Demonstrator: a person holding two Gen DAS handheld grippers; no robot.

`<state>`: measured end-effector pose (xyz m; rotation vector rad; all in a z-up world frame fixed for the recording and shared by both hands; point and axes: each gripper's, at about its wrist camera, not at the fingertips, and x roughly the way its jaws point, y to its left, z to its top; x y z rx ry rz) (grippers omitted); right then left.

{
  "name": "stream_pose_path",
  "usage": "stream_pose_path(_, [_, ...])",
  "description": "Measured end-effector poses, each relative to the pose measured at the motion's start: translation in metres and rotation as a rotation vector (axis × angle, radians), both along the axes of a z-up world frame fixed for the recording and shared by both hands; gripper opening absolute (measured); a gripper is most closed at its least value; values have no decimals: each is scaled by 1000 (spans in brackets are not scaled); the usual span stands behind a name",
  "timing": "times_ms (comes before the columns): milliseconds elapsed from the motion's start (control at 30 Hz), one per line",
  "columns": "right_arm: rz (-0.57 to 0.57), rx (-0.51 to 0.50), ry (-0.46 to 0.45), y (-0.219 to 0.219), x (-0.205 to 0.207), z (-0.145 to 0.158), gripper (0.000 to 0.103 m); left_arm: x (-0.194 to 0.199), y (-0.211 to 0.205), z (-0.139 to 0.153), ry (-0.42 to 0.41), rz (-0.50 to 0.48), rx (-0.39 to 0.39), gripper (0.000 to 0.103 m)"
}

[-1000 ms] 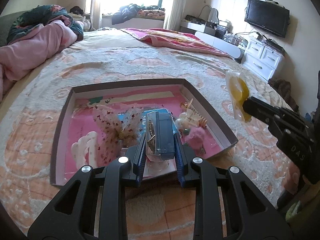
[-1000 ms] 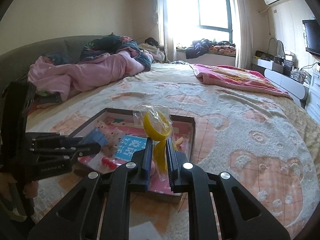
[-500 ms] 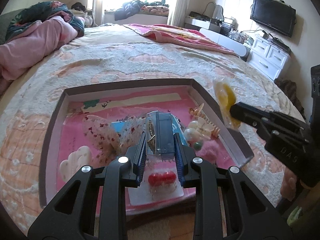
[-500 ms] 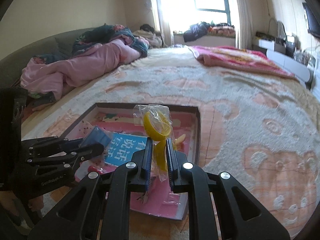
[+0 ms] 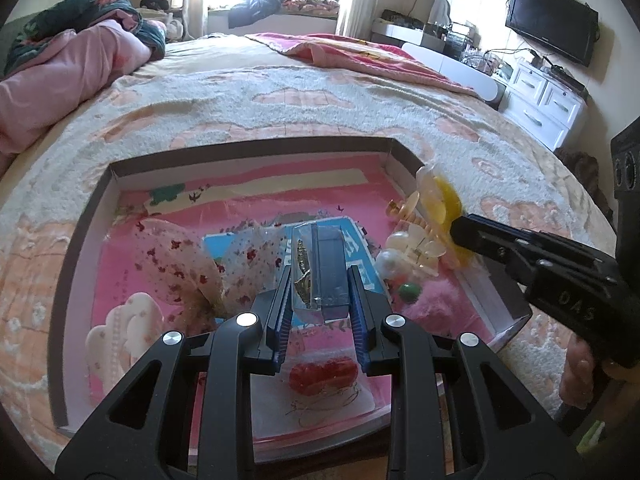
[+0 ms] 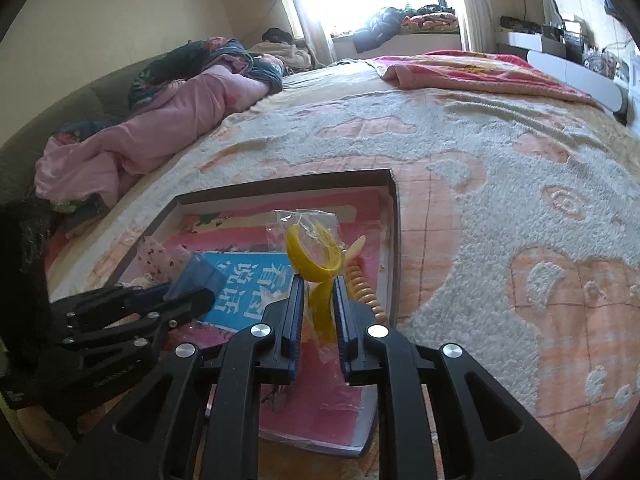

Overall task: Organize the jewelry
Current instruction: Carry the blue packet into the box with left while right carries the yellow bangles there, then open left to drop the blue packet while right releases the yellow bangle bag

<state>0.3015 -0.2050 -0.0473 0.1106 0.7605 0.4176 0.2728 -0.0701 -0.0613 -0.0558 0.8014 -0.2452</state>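
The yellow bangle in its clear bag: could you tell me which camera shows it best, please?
The right wrist view: the yellow bangle stands centred above the right gripper holding it. The left wrist view shows it small, edge-on, at the right.

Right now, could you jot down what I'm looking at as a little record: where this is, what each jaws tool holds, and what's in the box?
Place: bed with a peach-and-cream fleece blanket
Container: shallow dark-rimmed cardboard box lid lying on the blanket
Left gripper: jaws shut on a small clear-and-blue plastic jewelry case
Right gripper: jaws shut on a yellow bangle in a clear plastic bag
In the box: blue printed card, red beads in a clear bag, white pearl hair clip, sheer floral bow
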Motion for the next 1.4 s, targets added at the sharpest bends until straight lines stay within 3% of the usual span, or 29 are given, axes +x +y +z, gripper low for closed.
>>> stream_pose_path(167, [-1,-2,-4,1,-3,0,17,-1,1,-4,8,4,-3,19])
stream_pose_path(433, [-24,1,-18,-6,-9,2,29,-5,0,-5,10,2,3,20])
stream_pose_path(600, [-43,-3,-51,-11,-16,8,38,-8,2,-3,-3,13,-2,39])
stream_pose_path(767, [-64,-5,-88,-17,-26,16,50,-17,8,2,-28,30,-6,51])
stream_pose_path(933, [-82,-17,-128,-21,-39,21,72,-31,14,11,-75,55,-2,59])
stream_pose_path(1133, [-99,-24,-176,-25,-54,30,83,-46,23,20,-116,72,0,75])
stream_pose_path(1300, [-100,-32,-198,-27,-66,34,85,-61,25,27,-146,83,24,87])
stream_pose_path(1400, [-95,-37,-202,-26,-73,35,86,-69,28,29,-148,87,24,89])
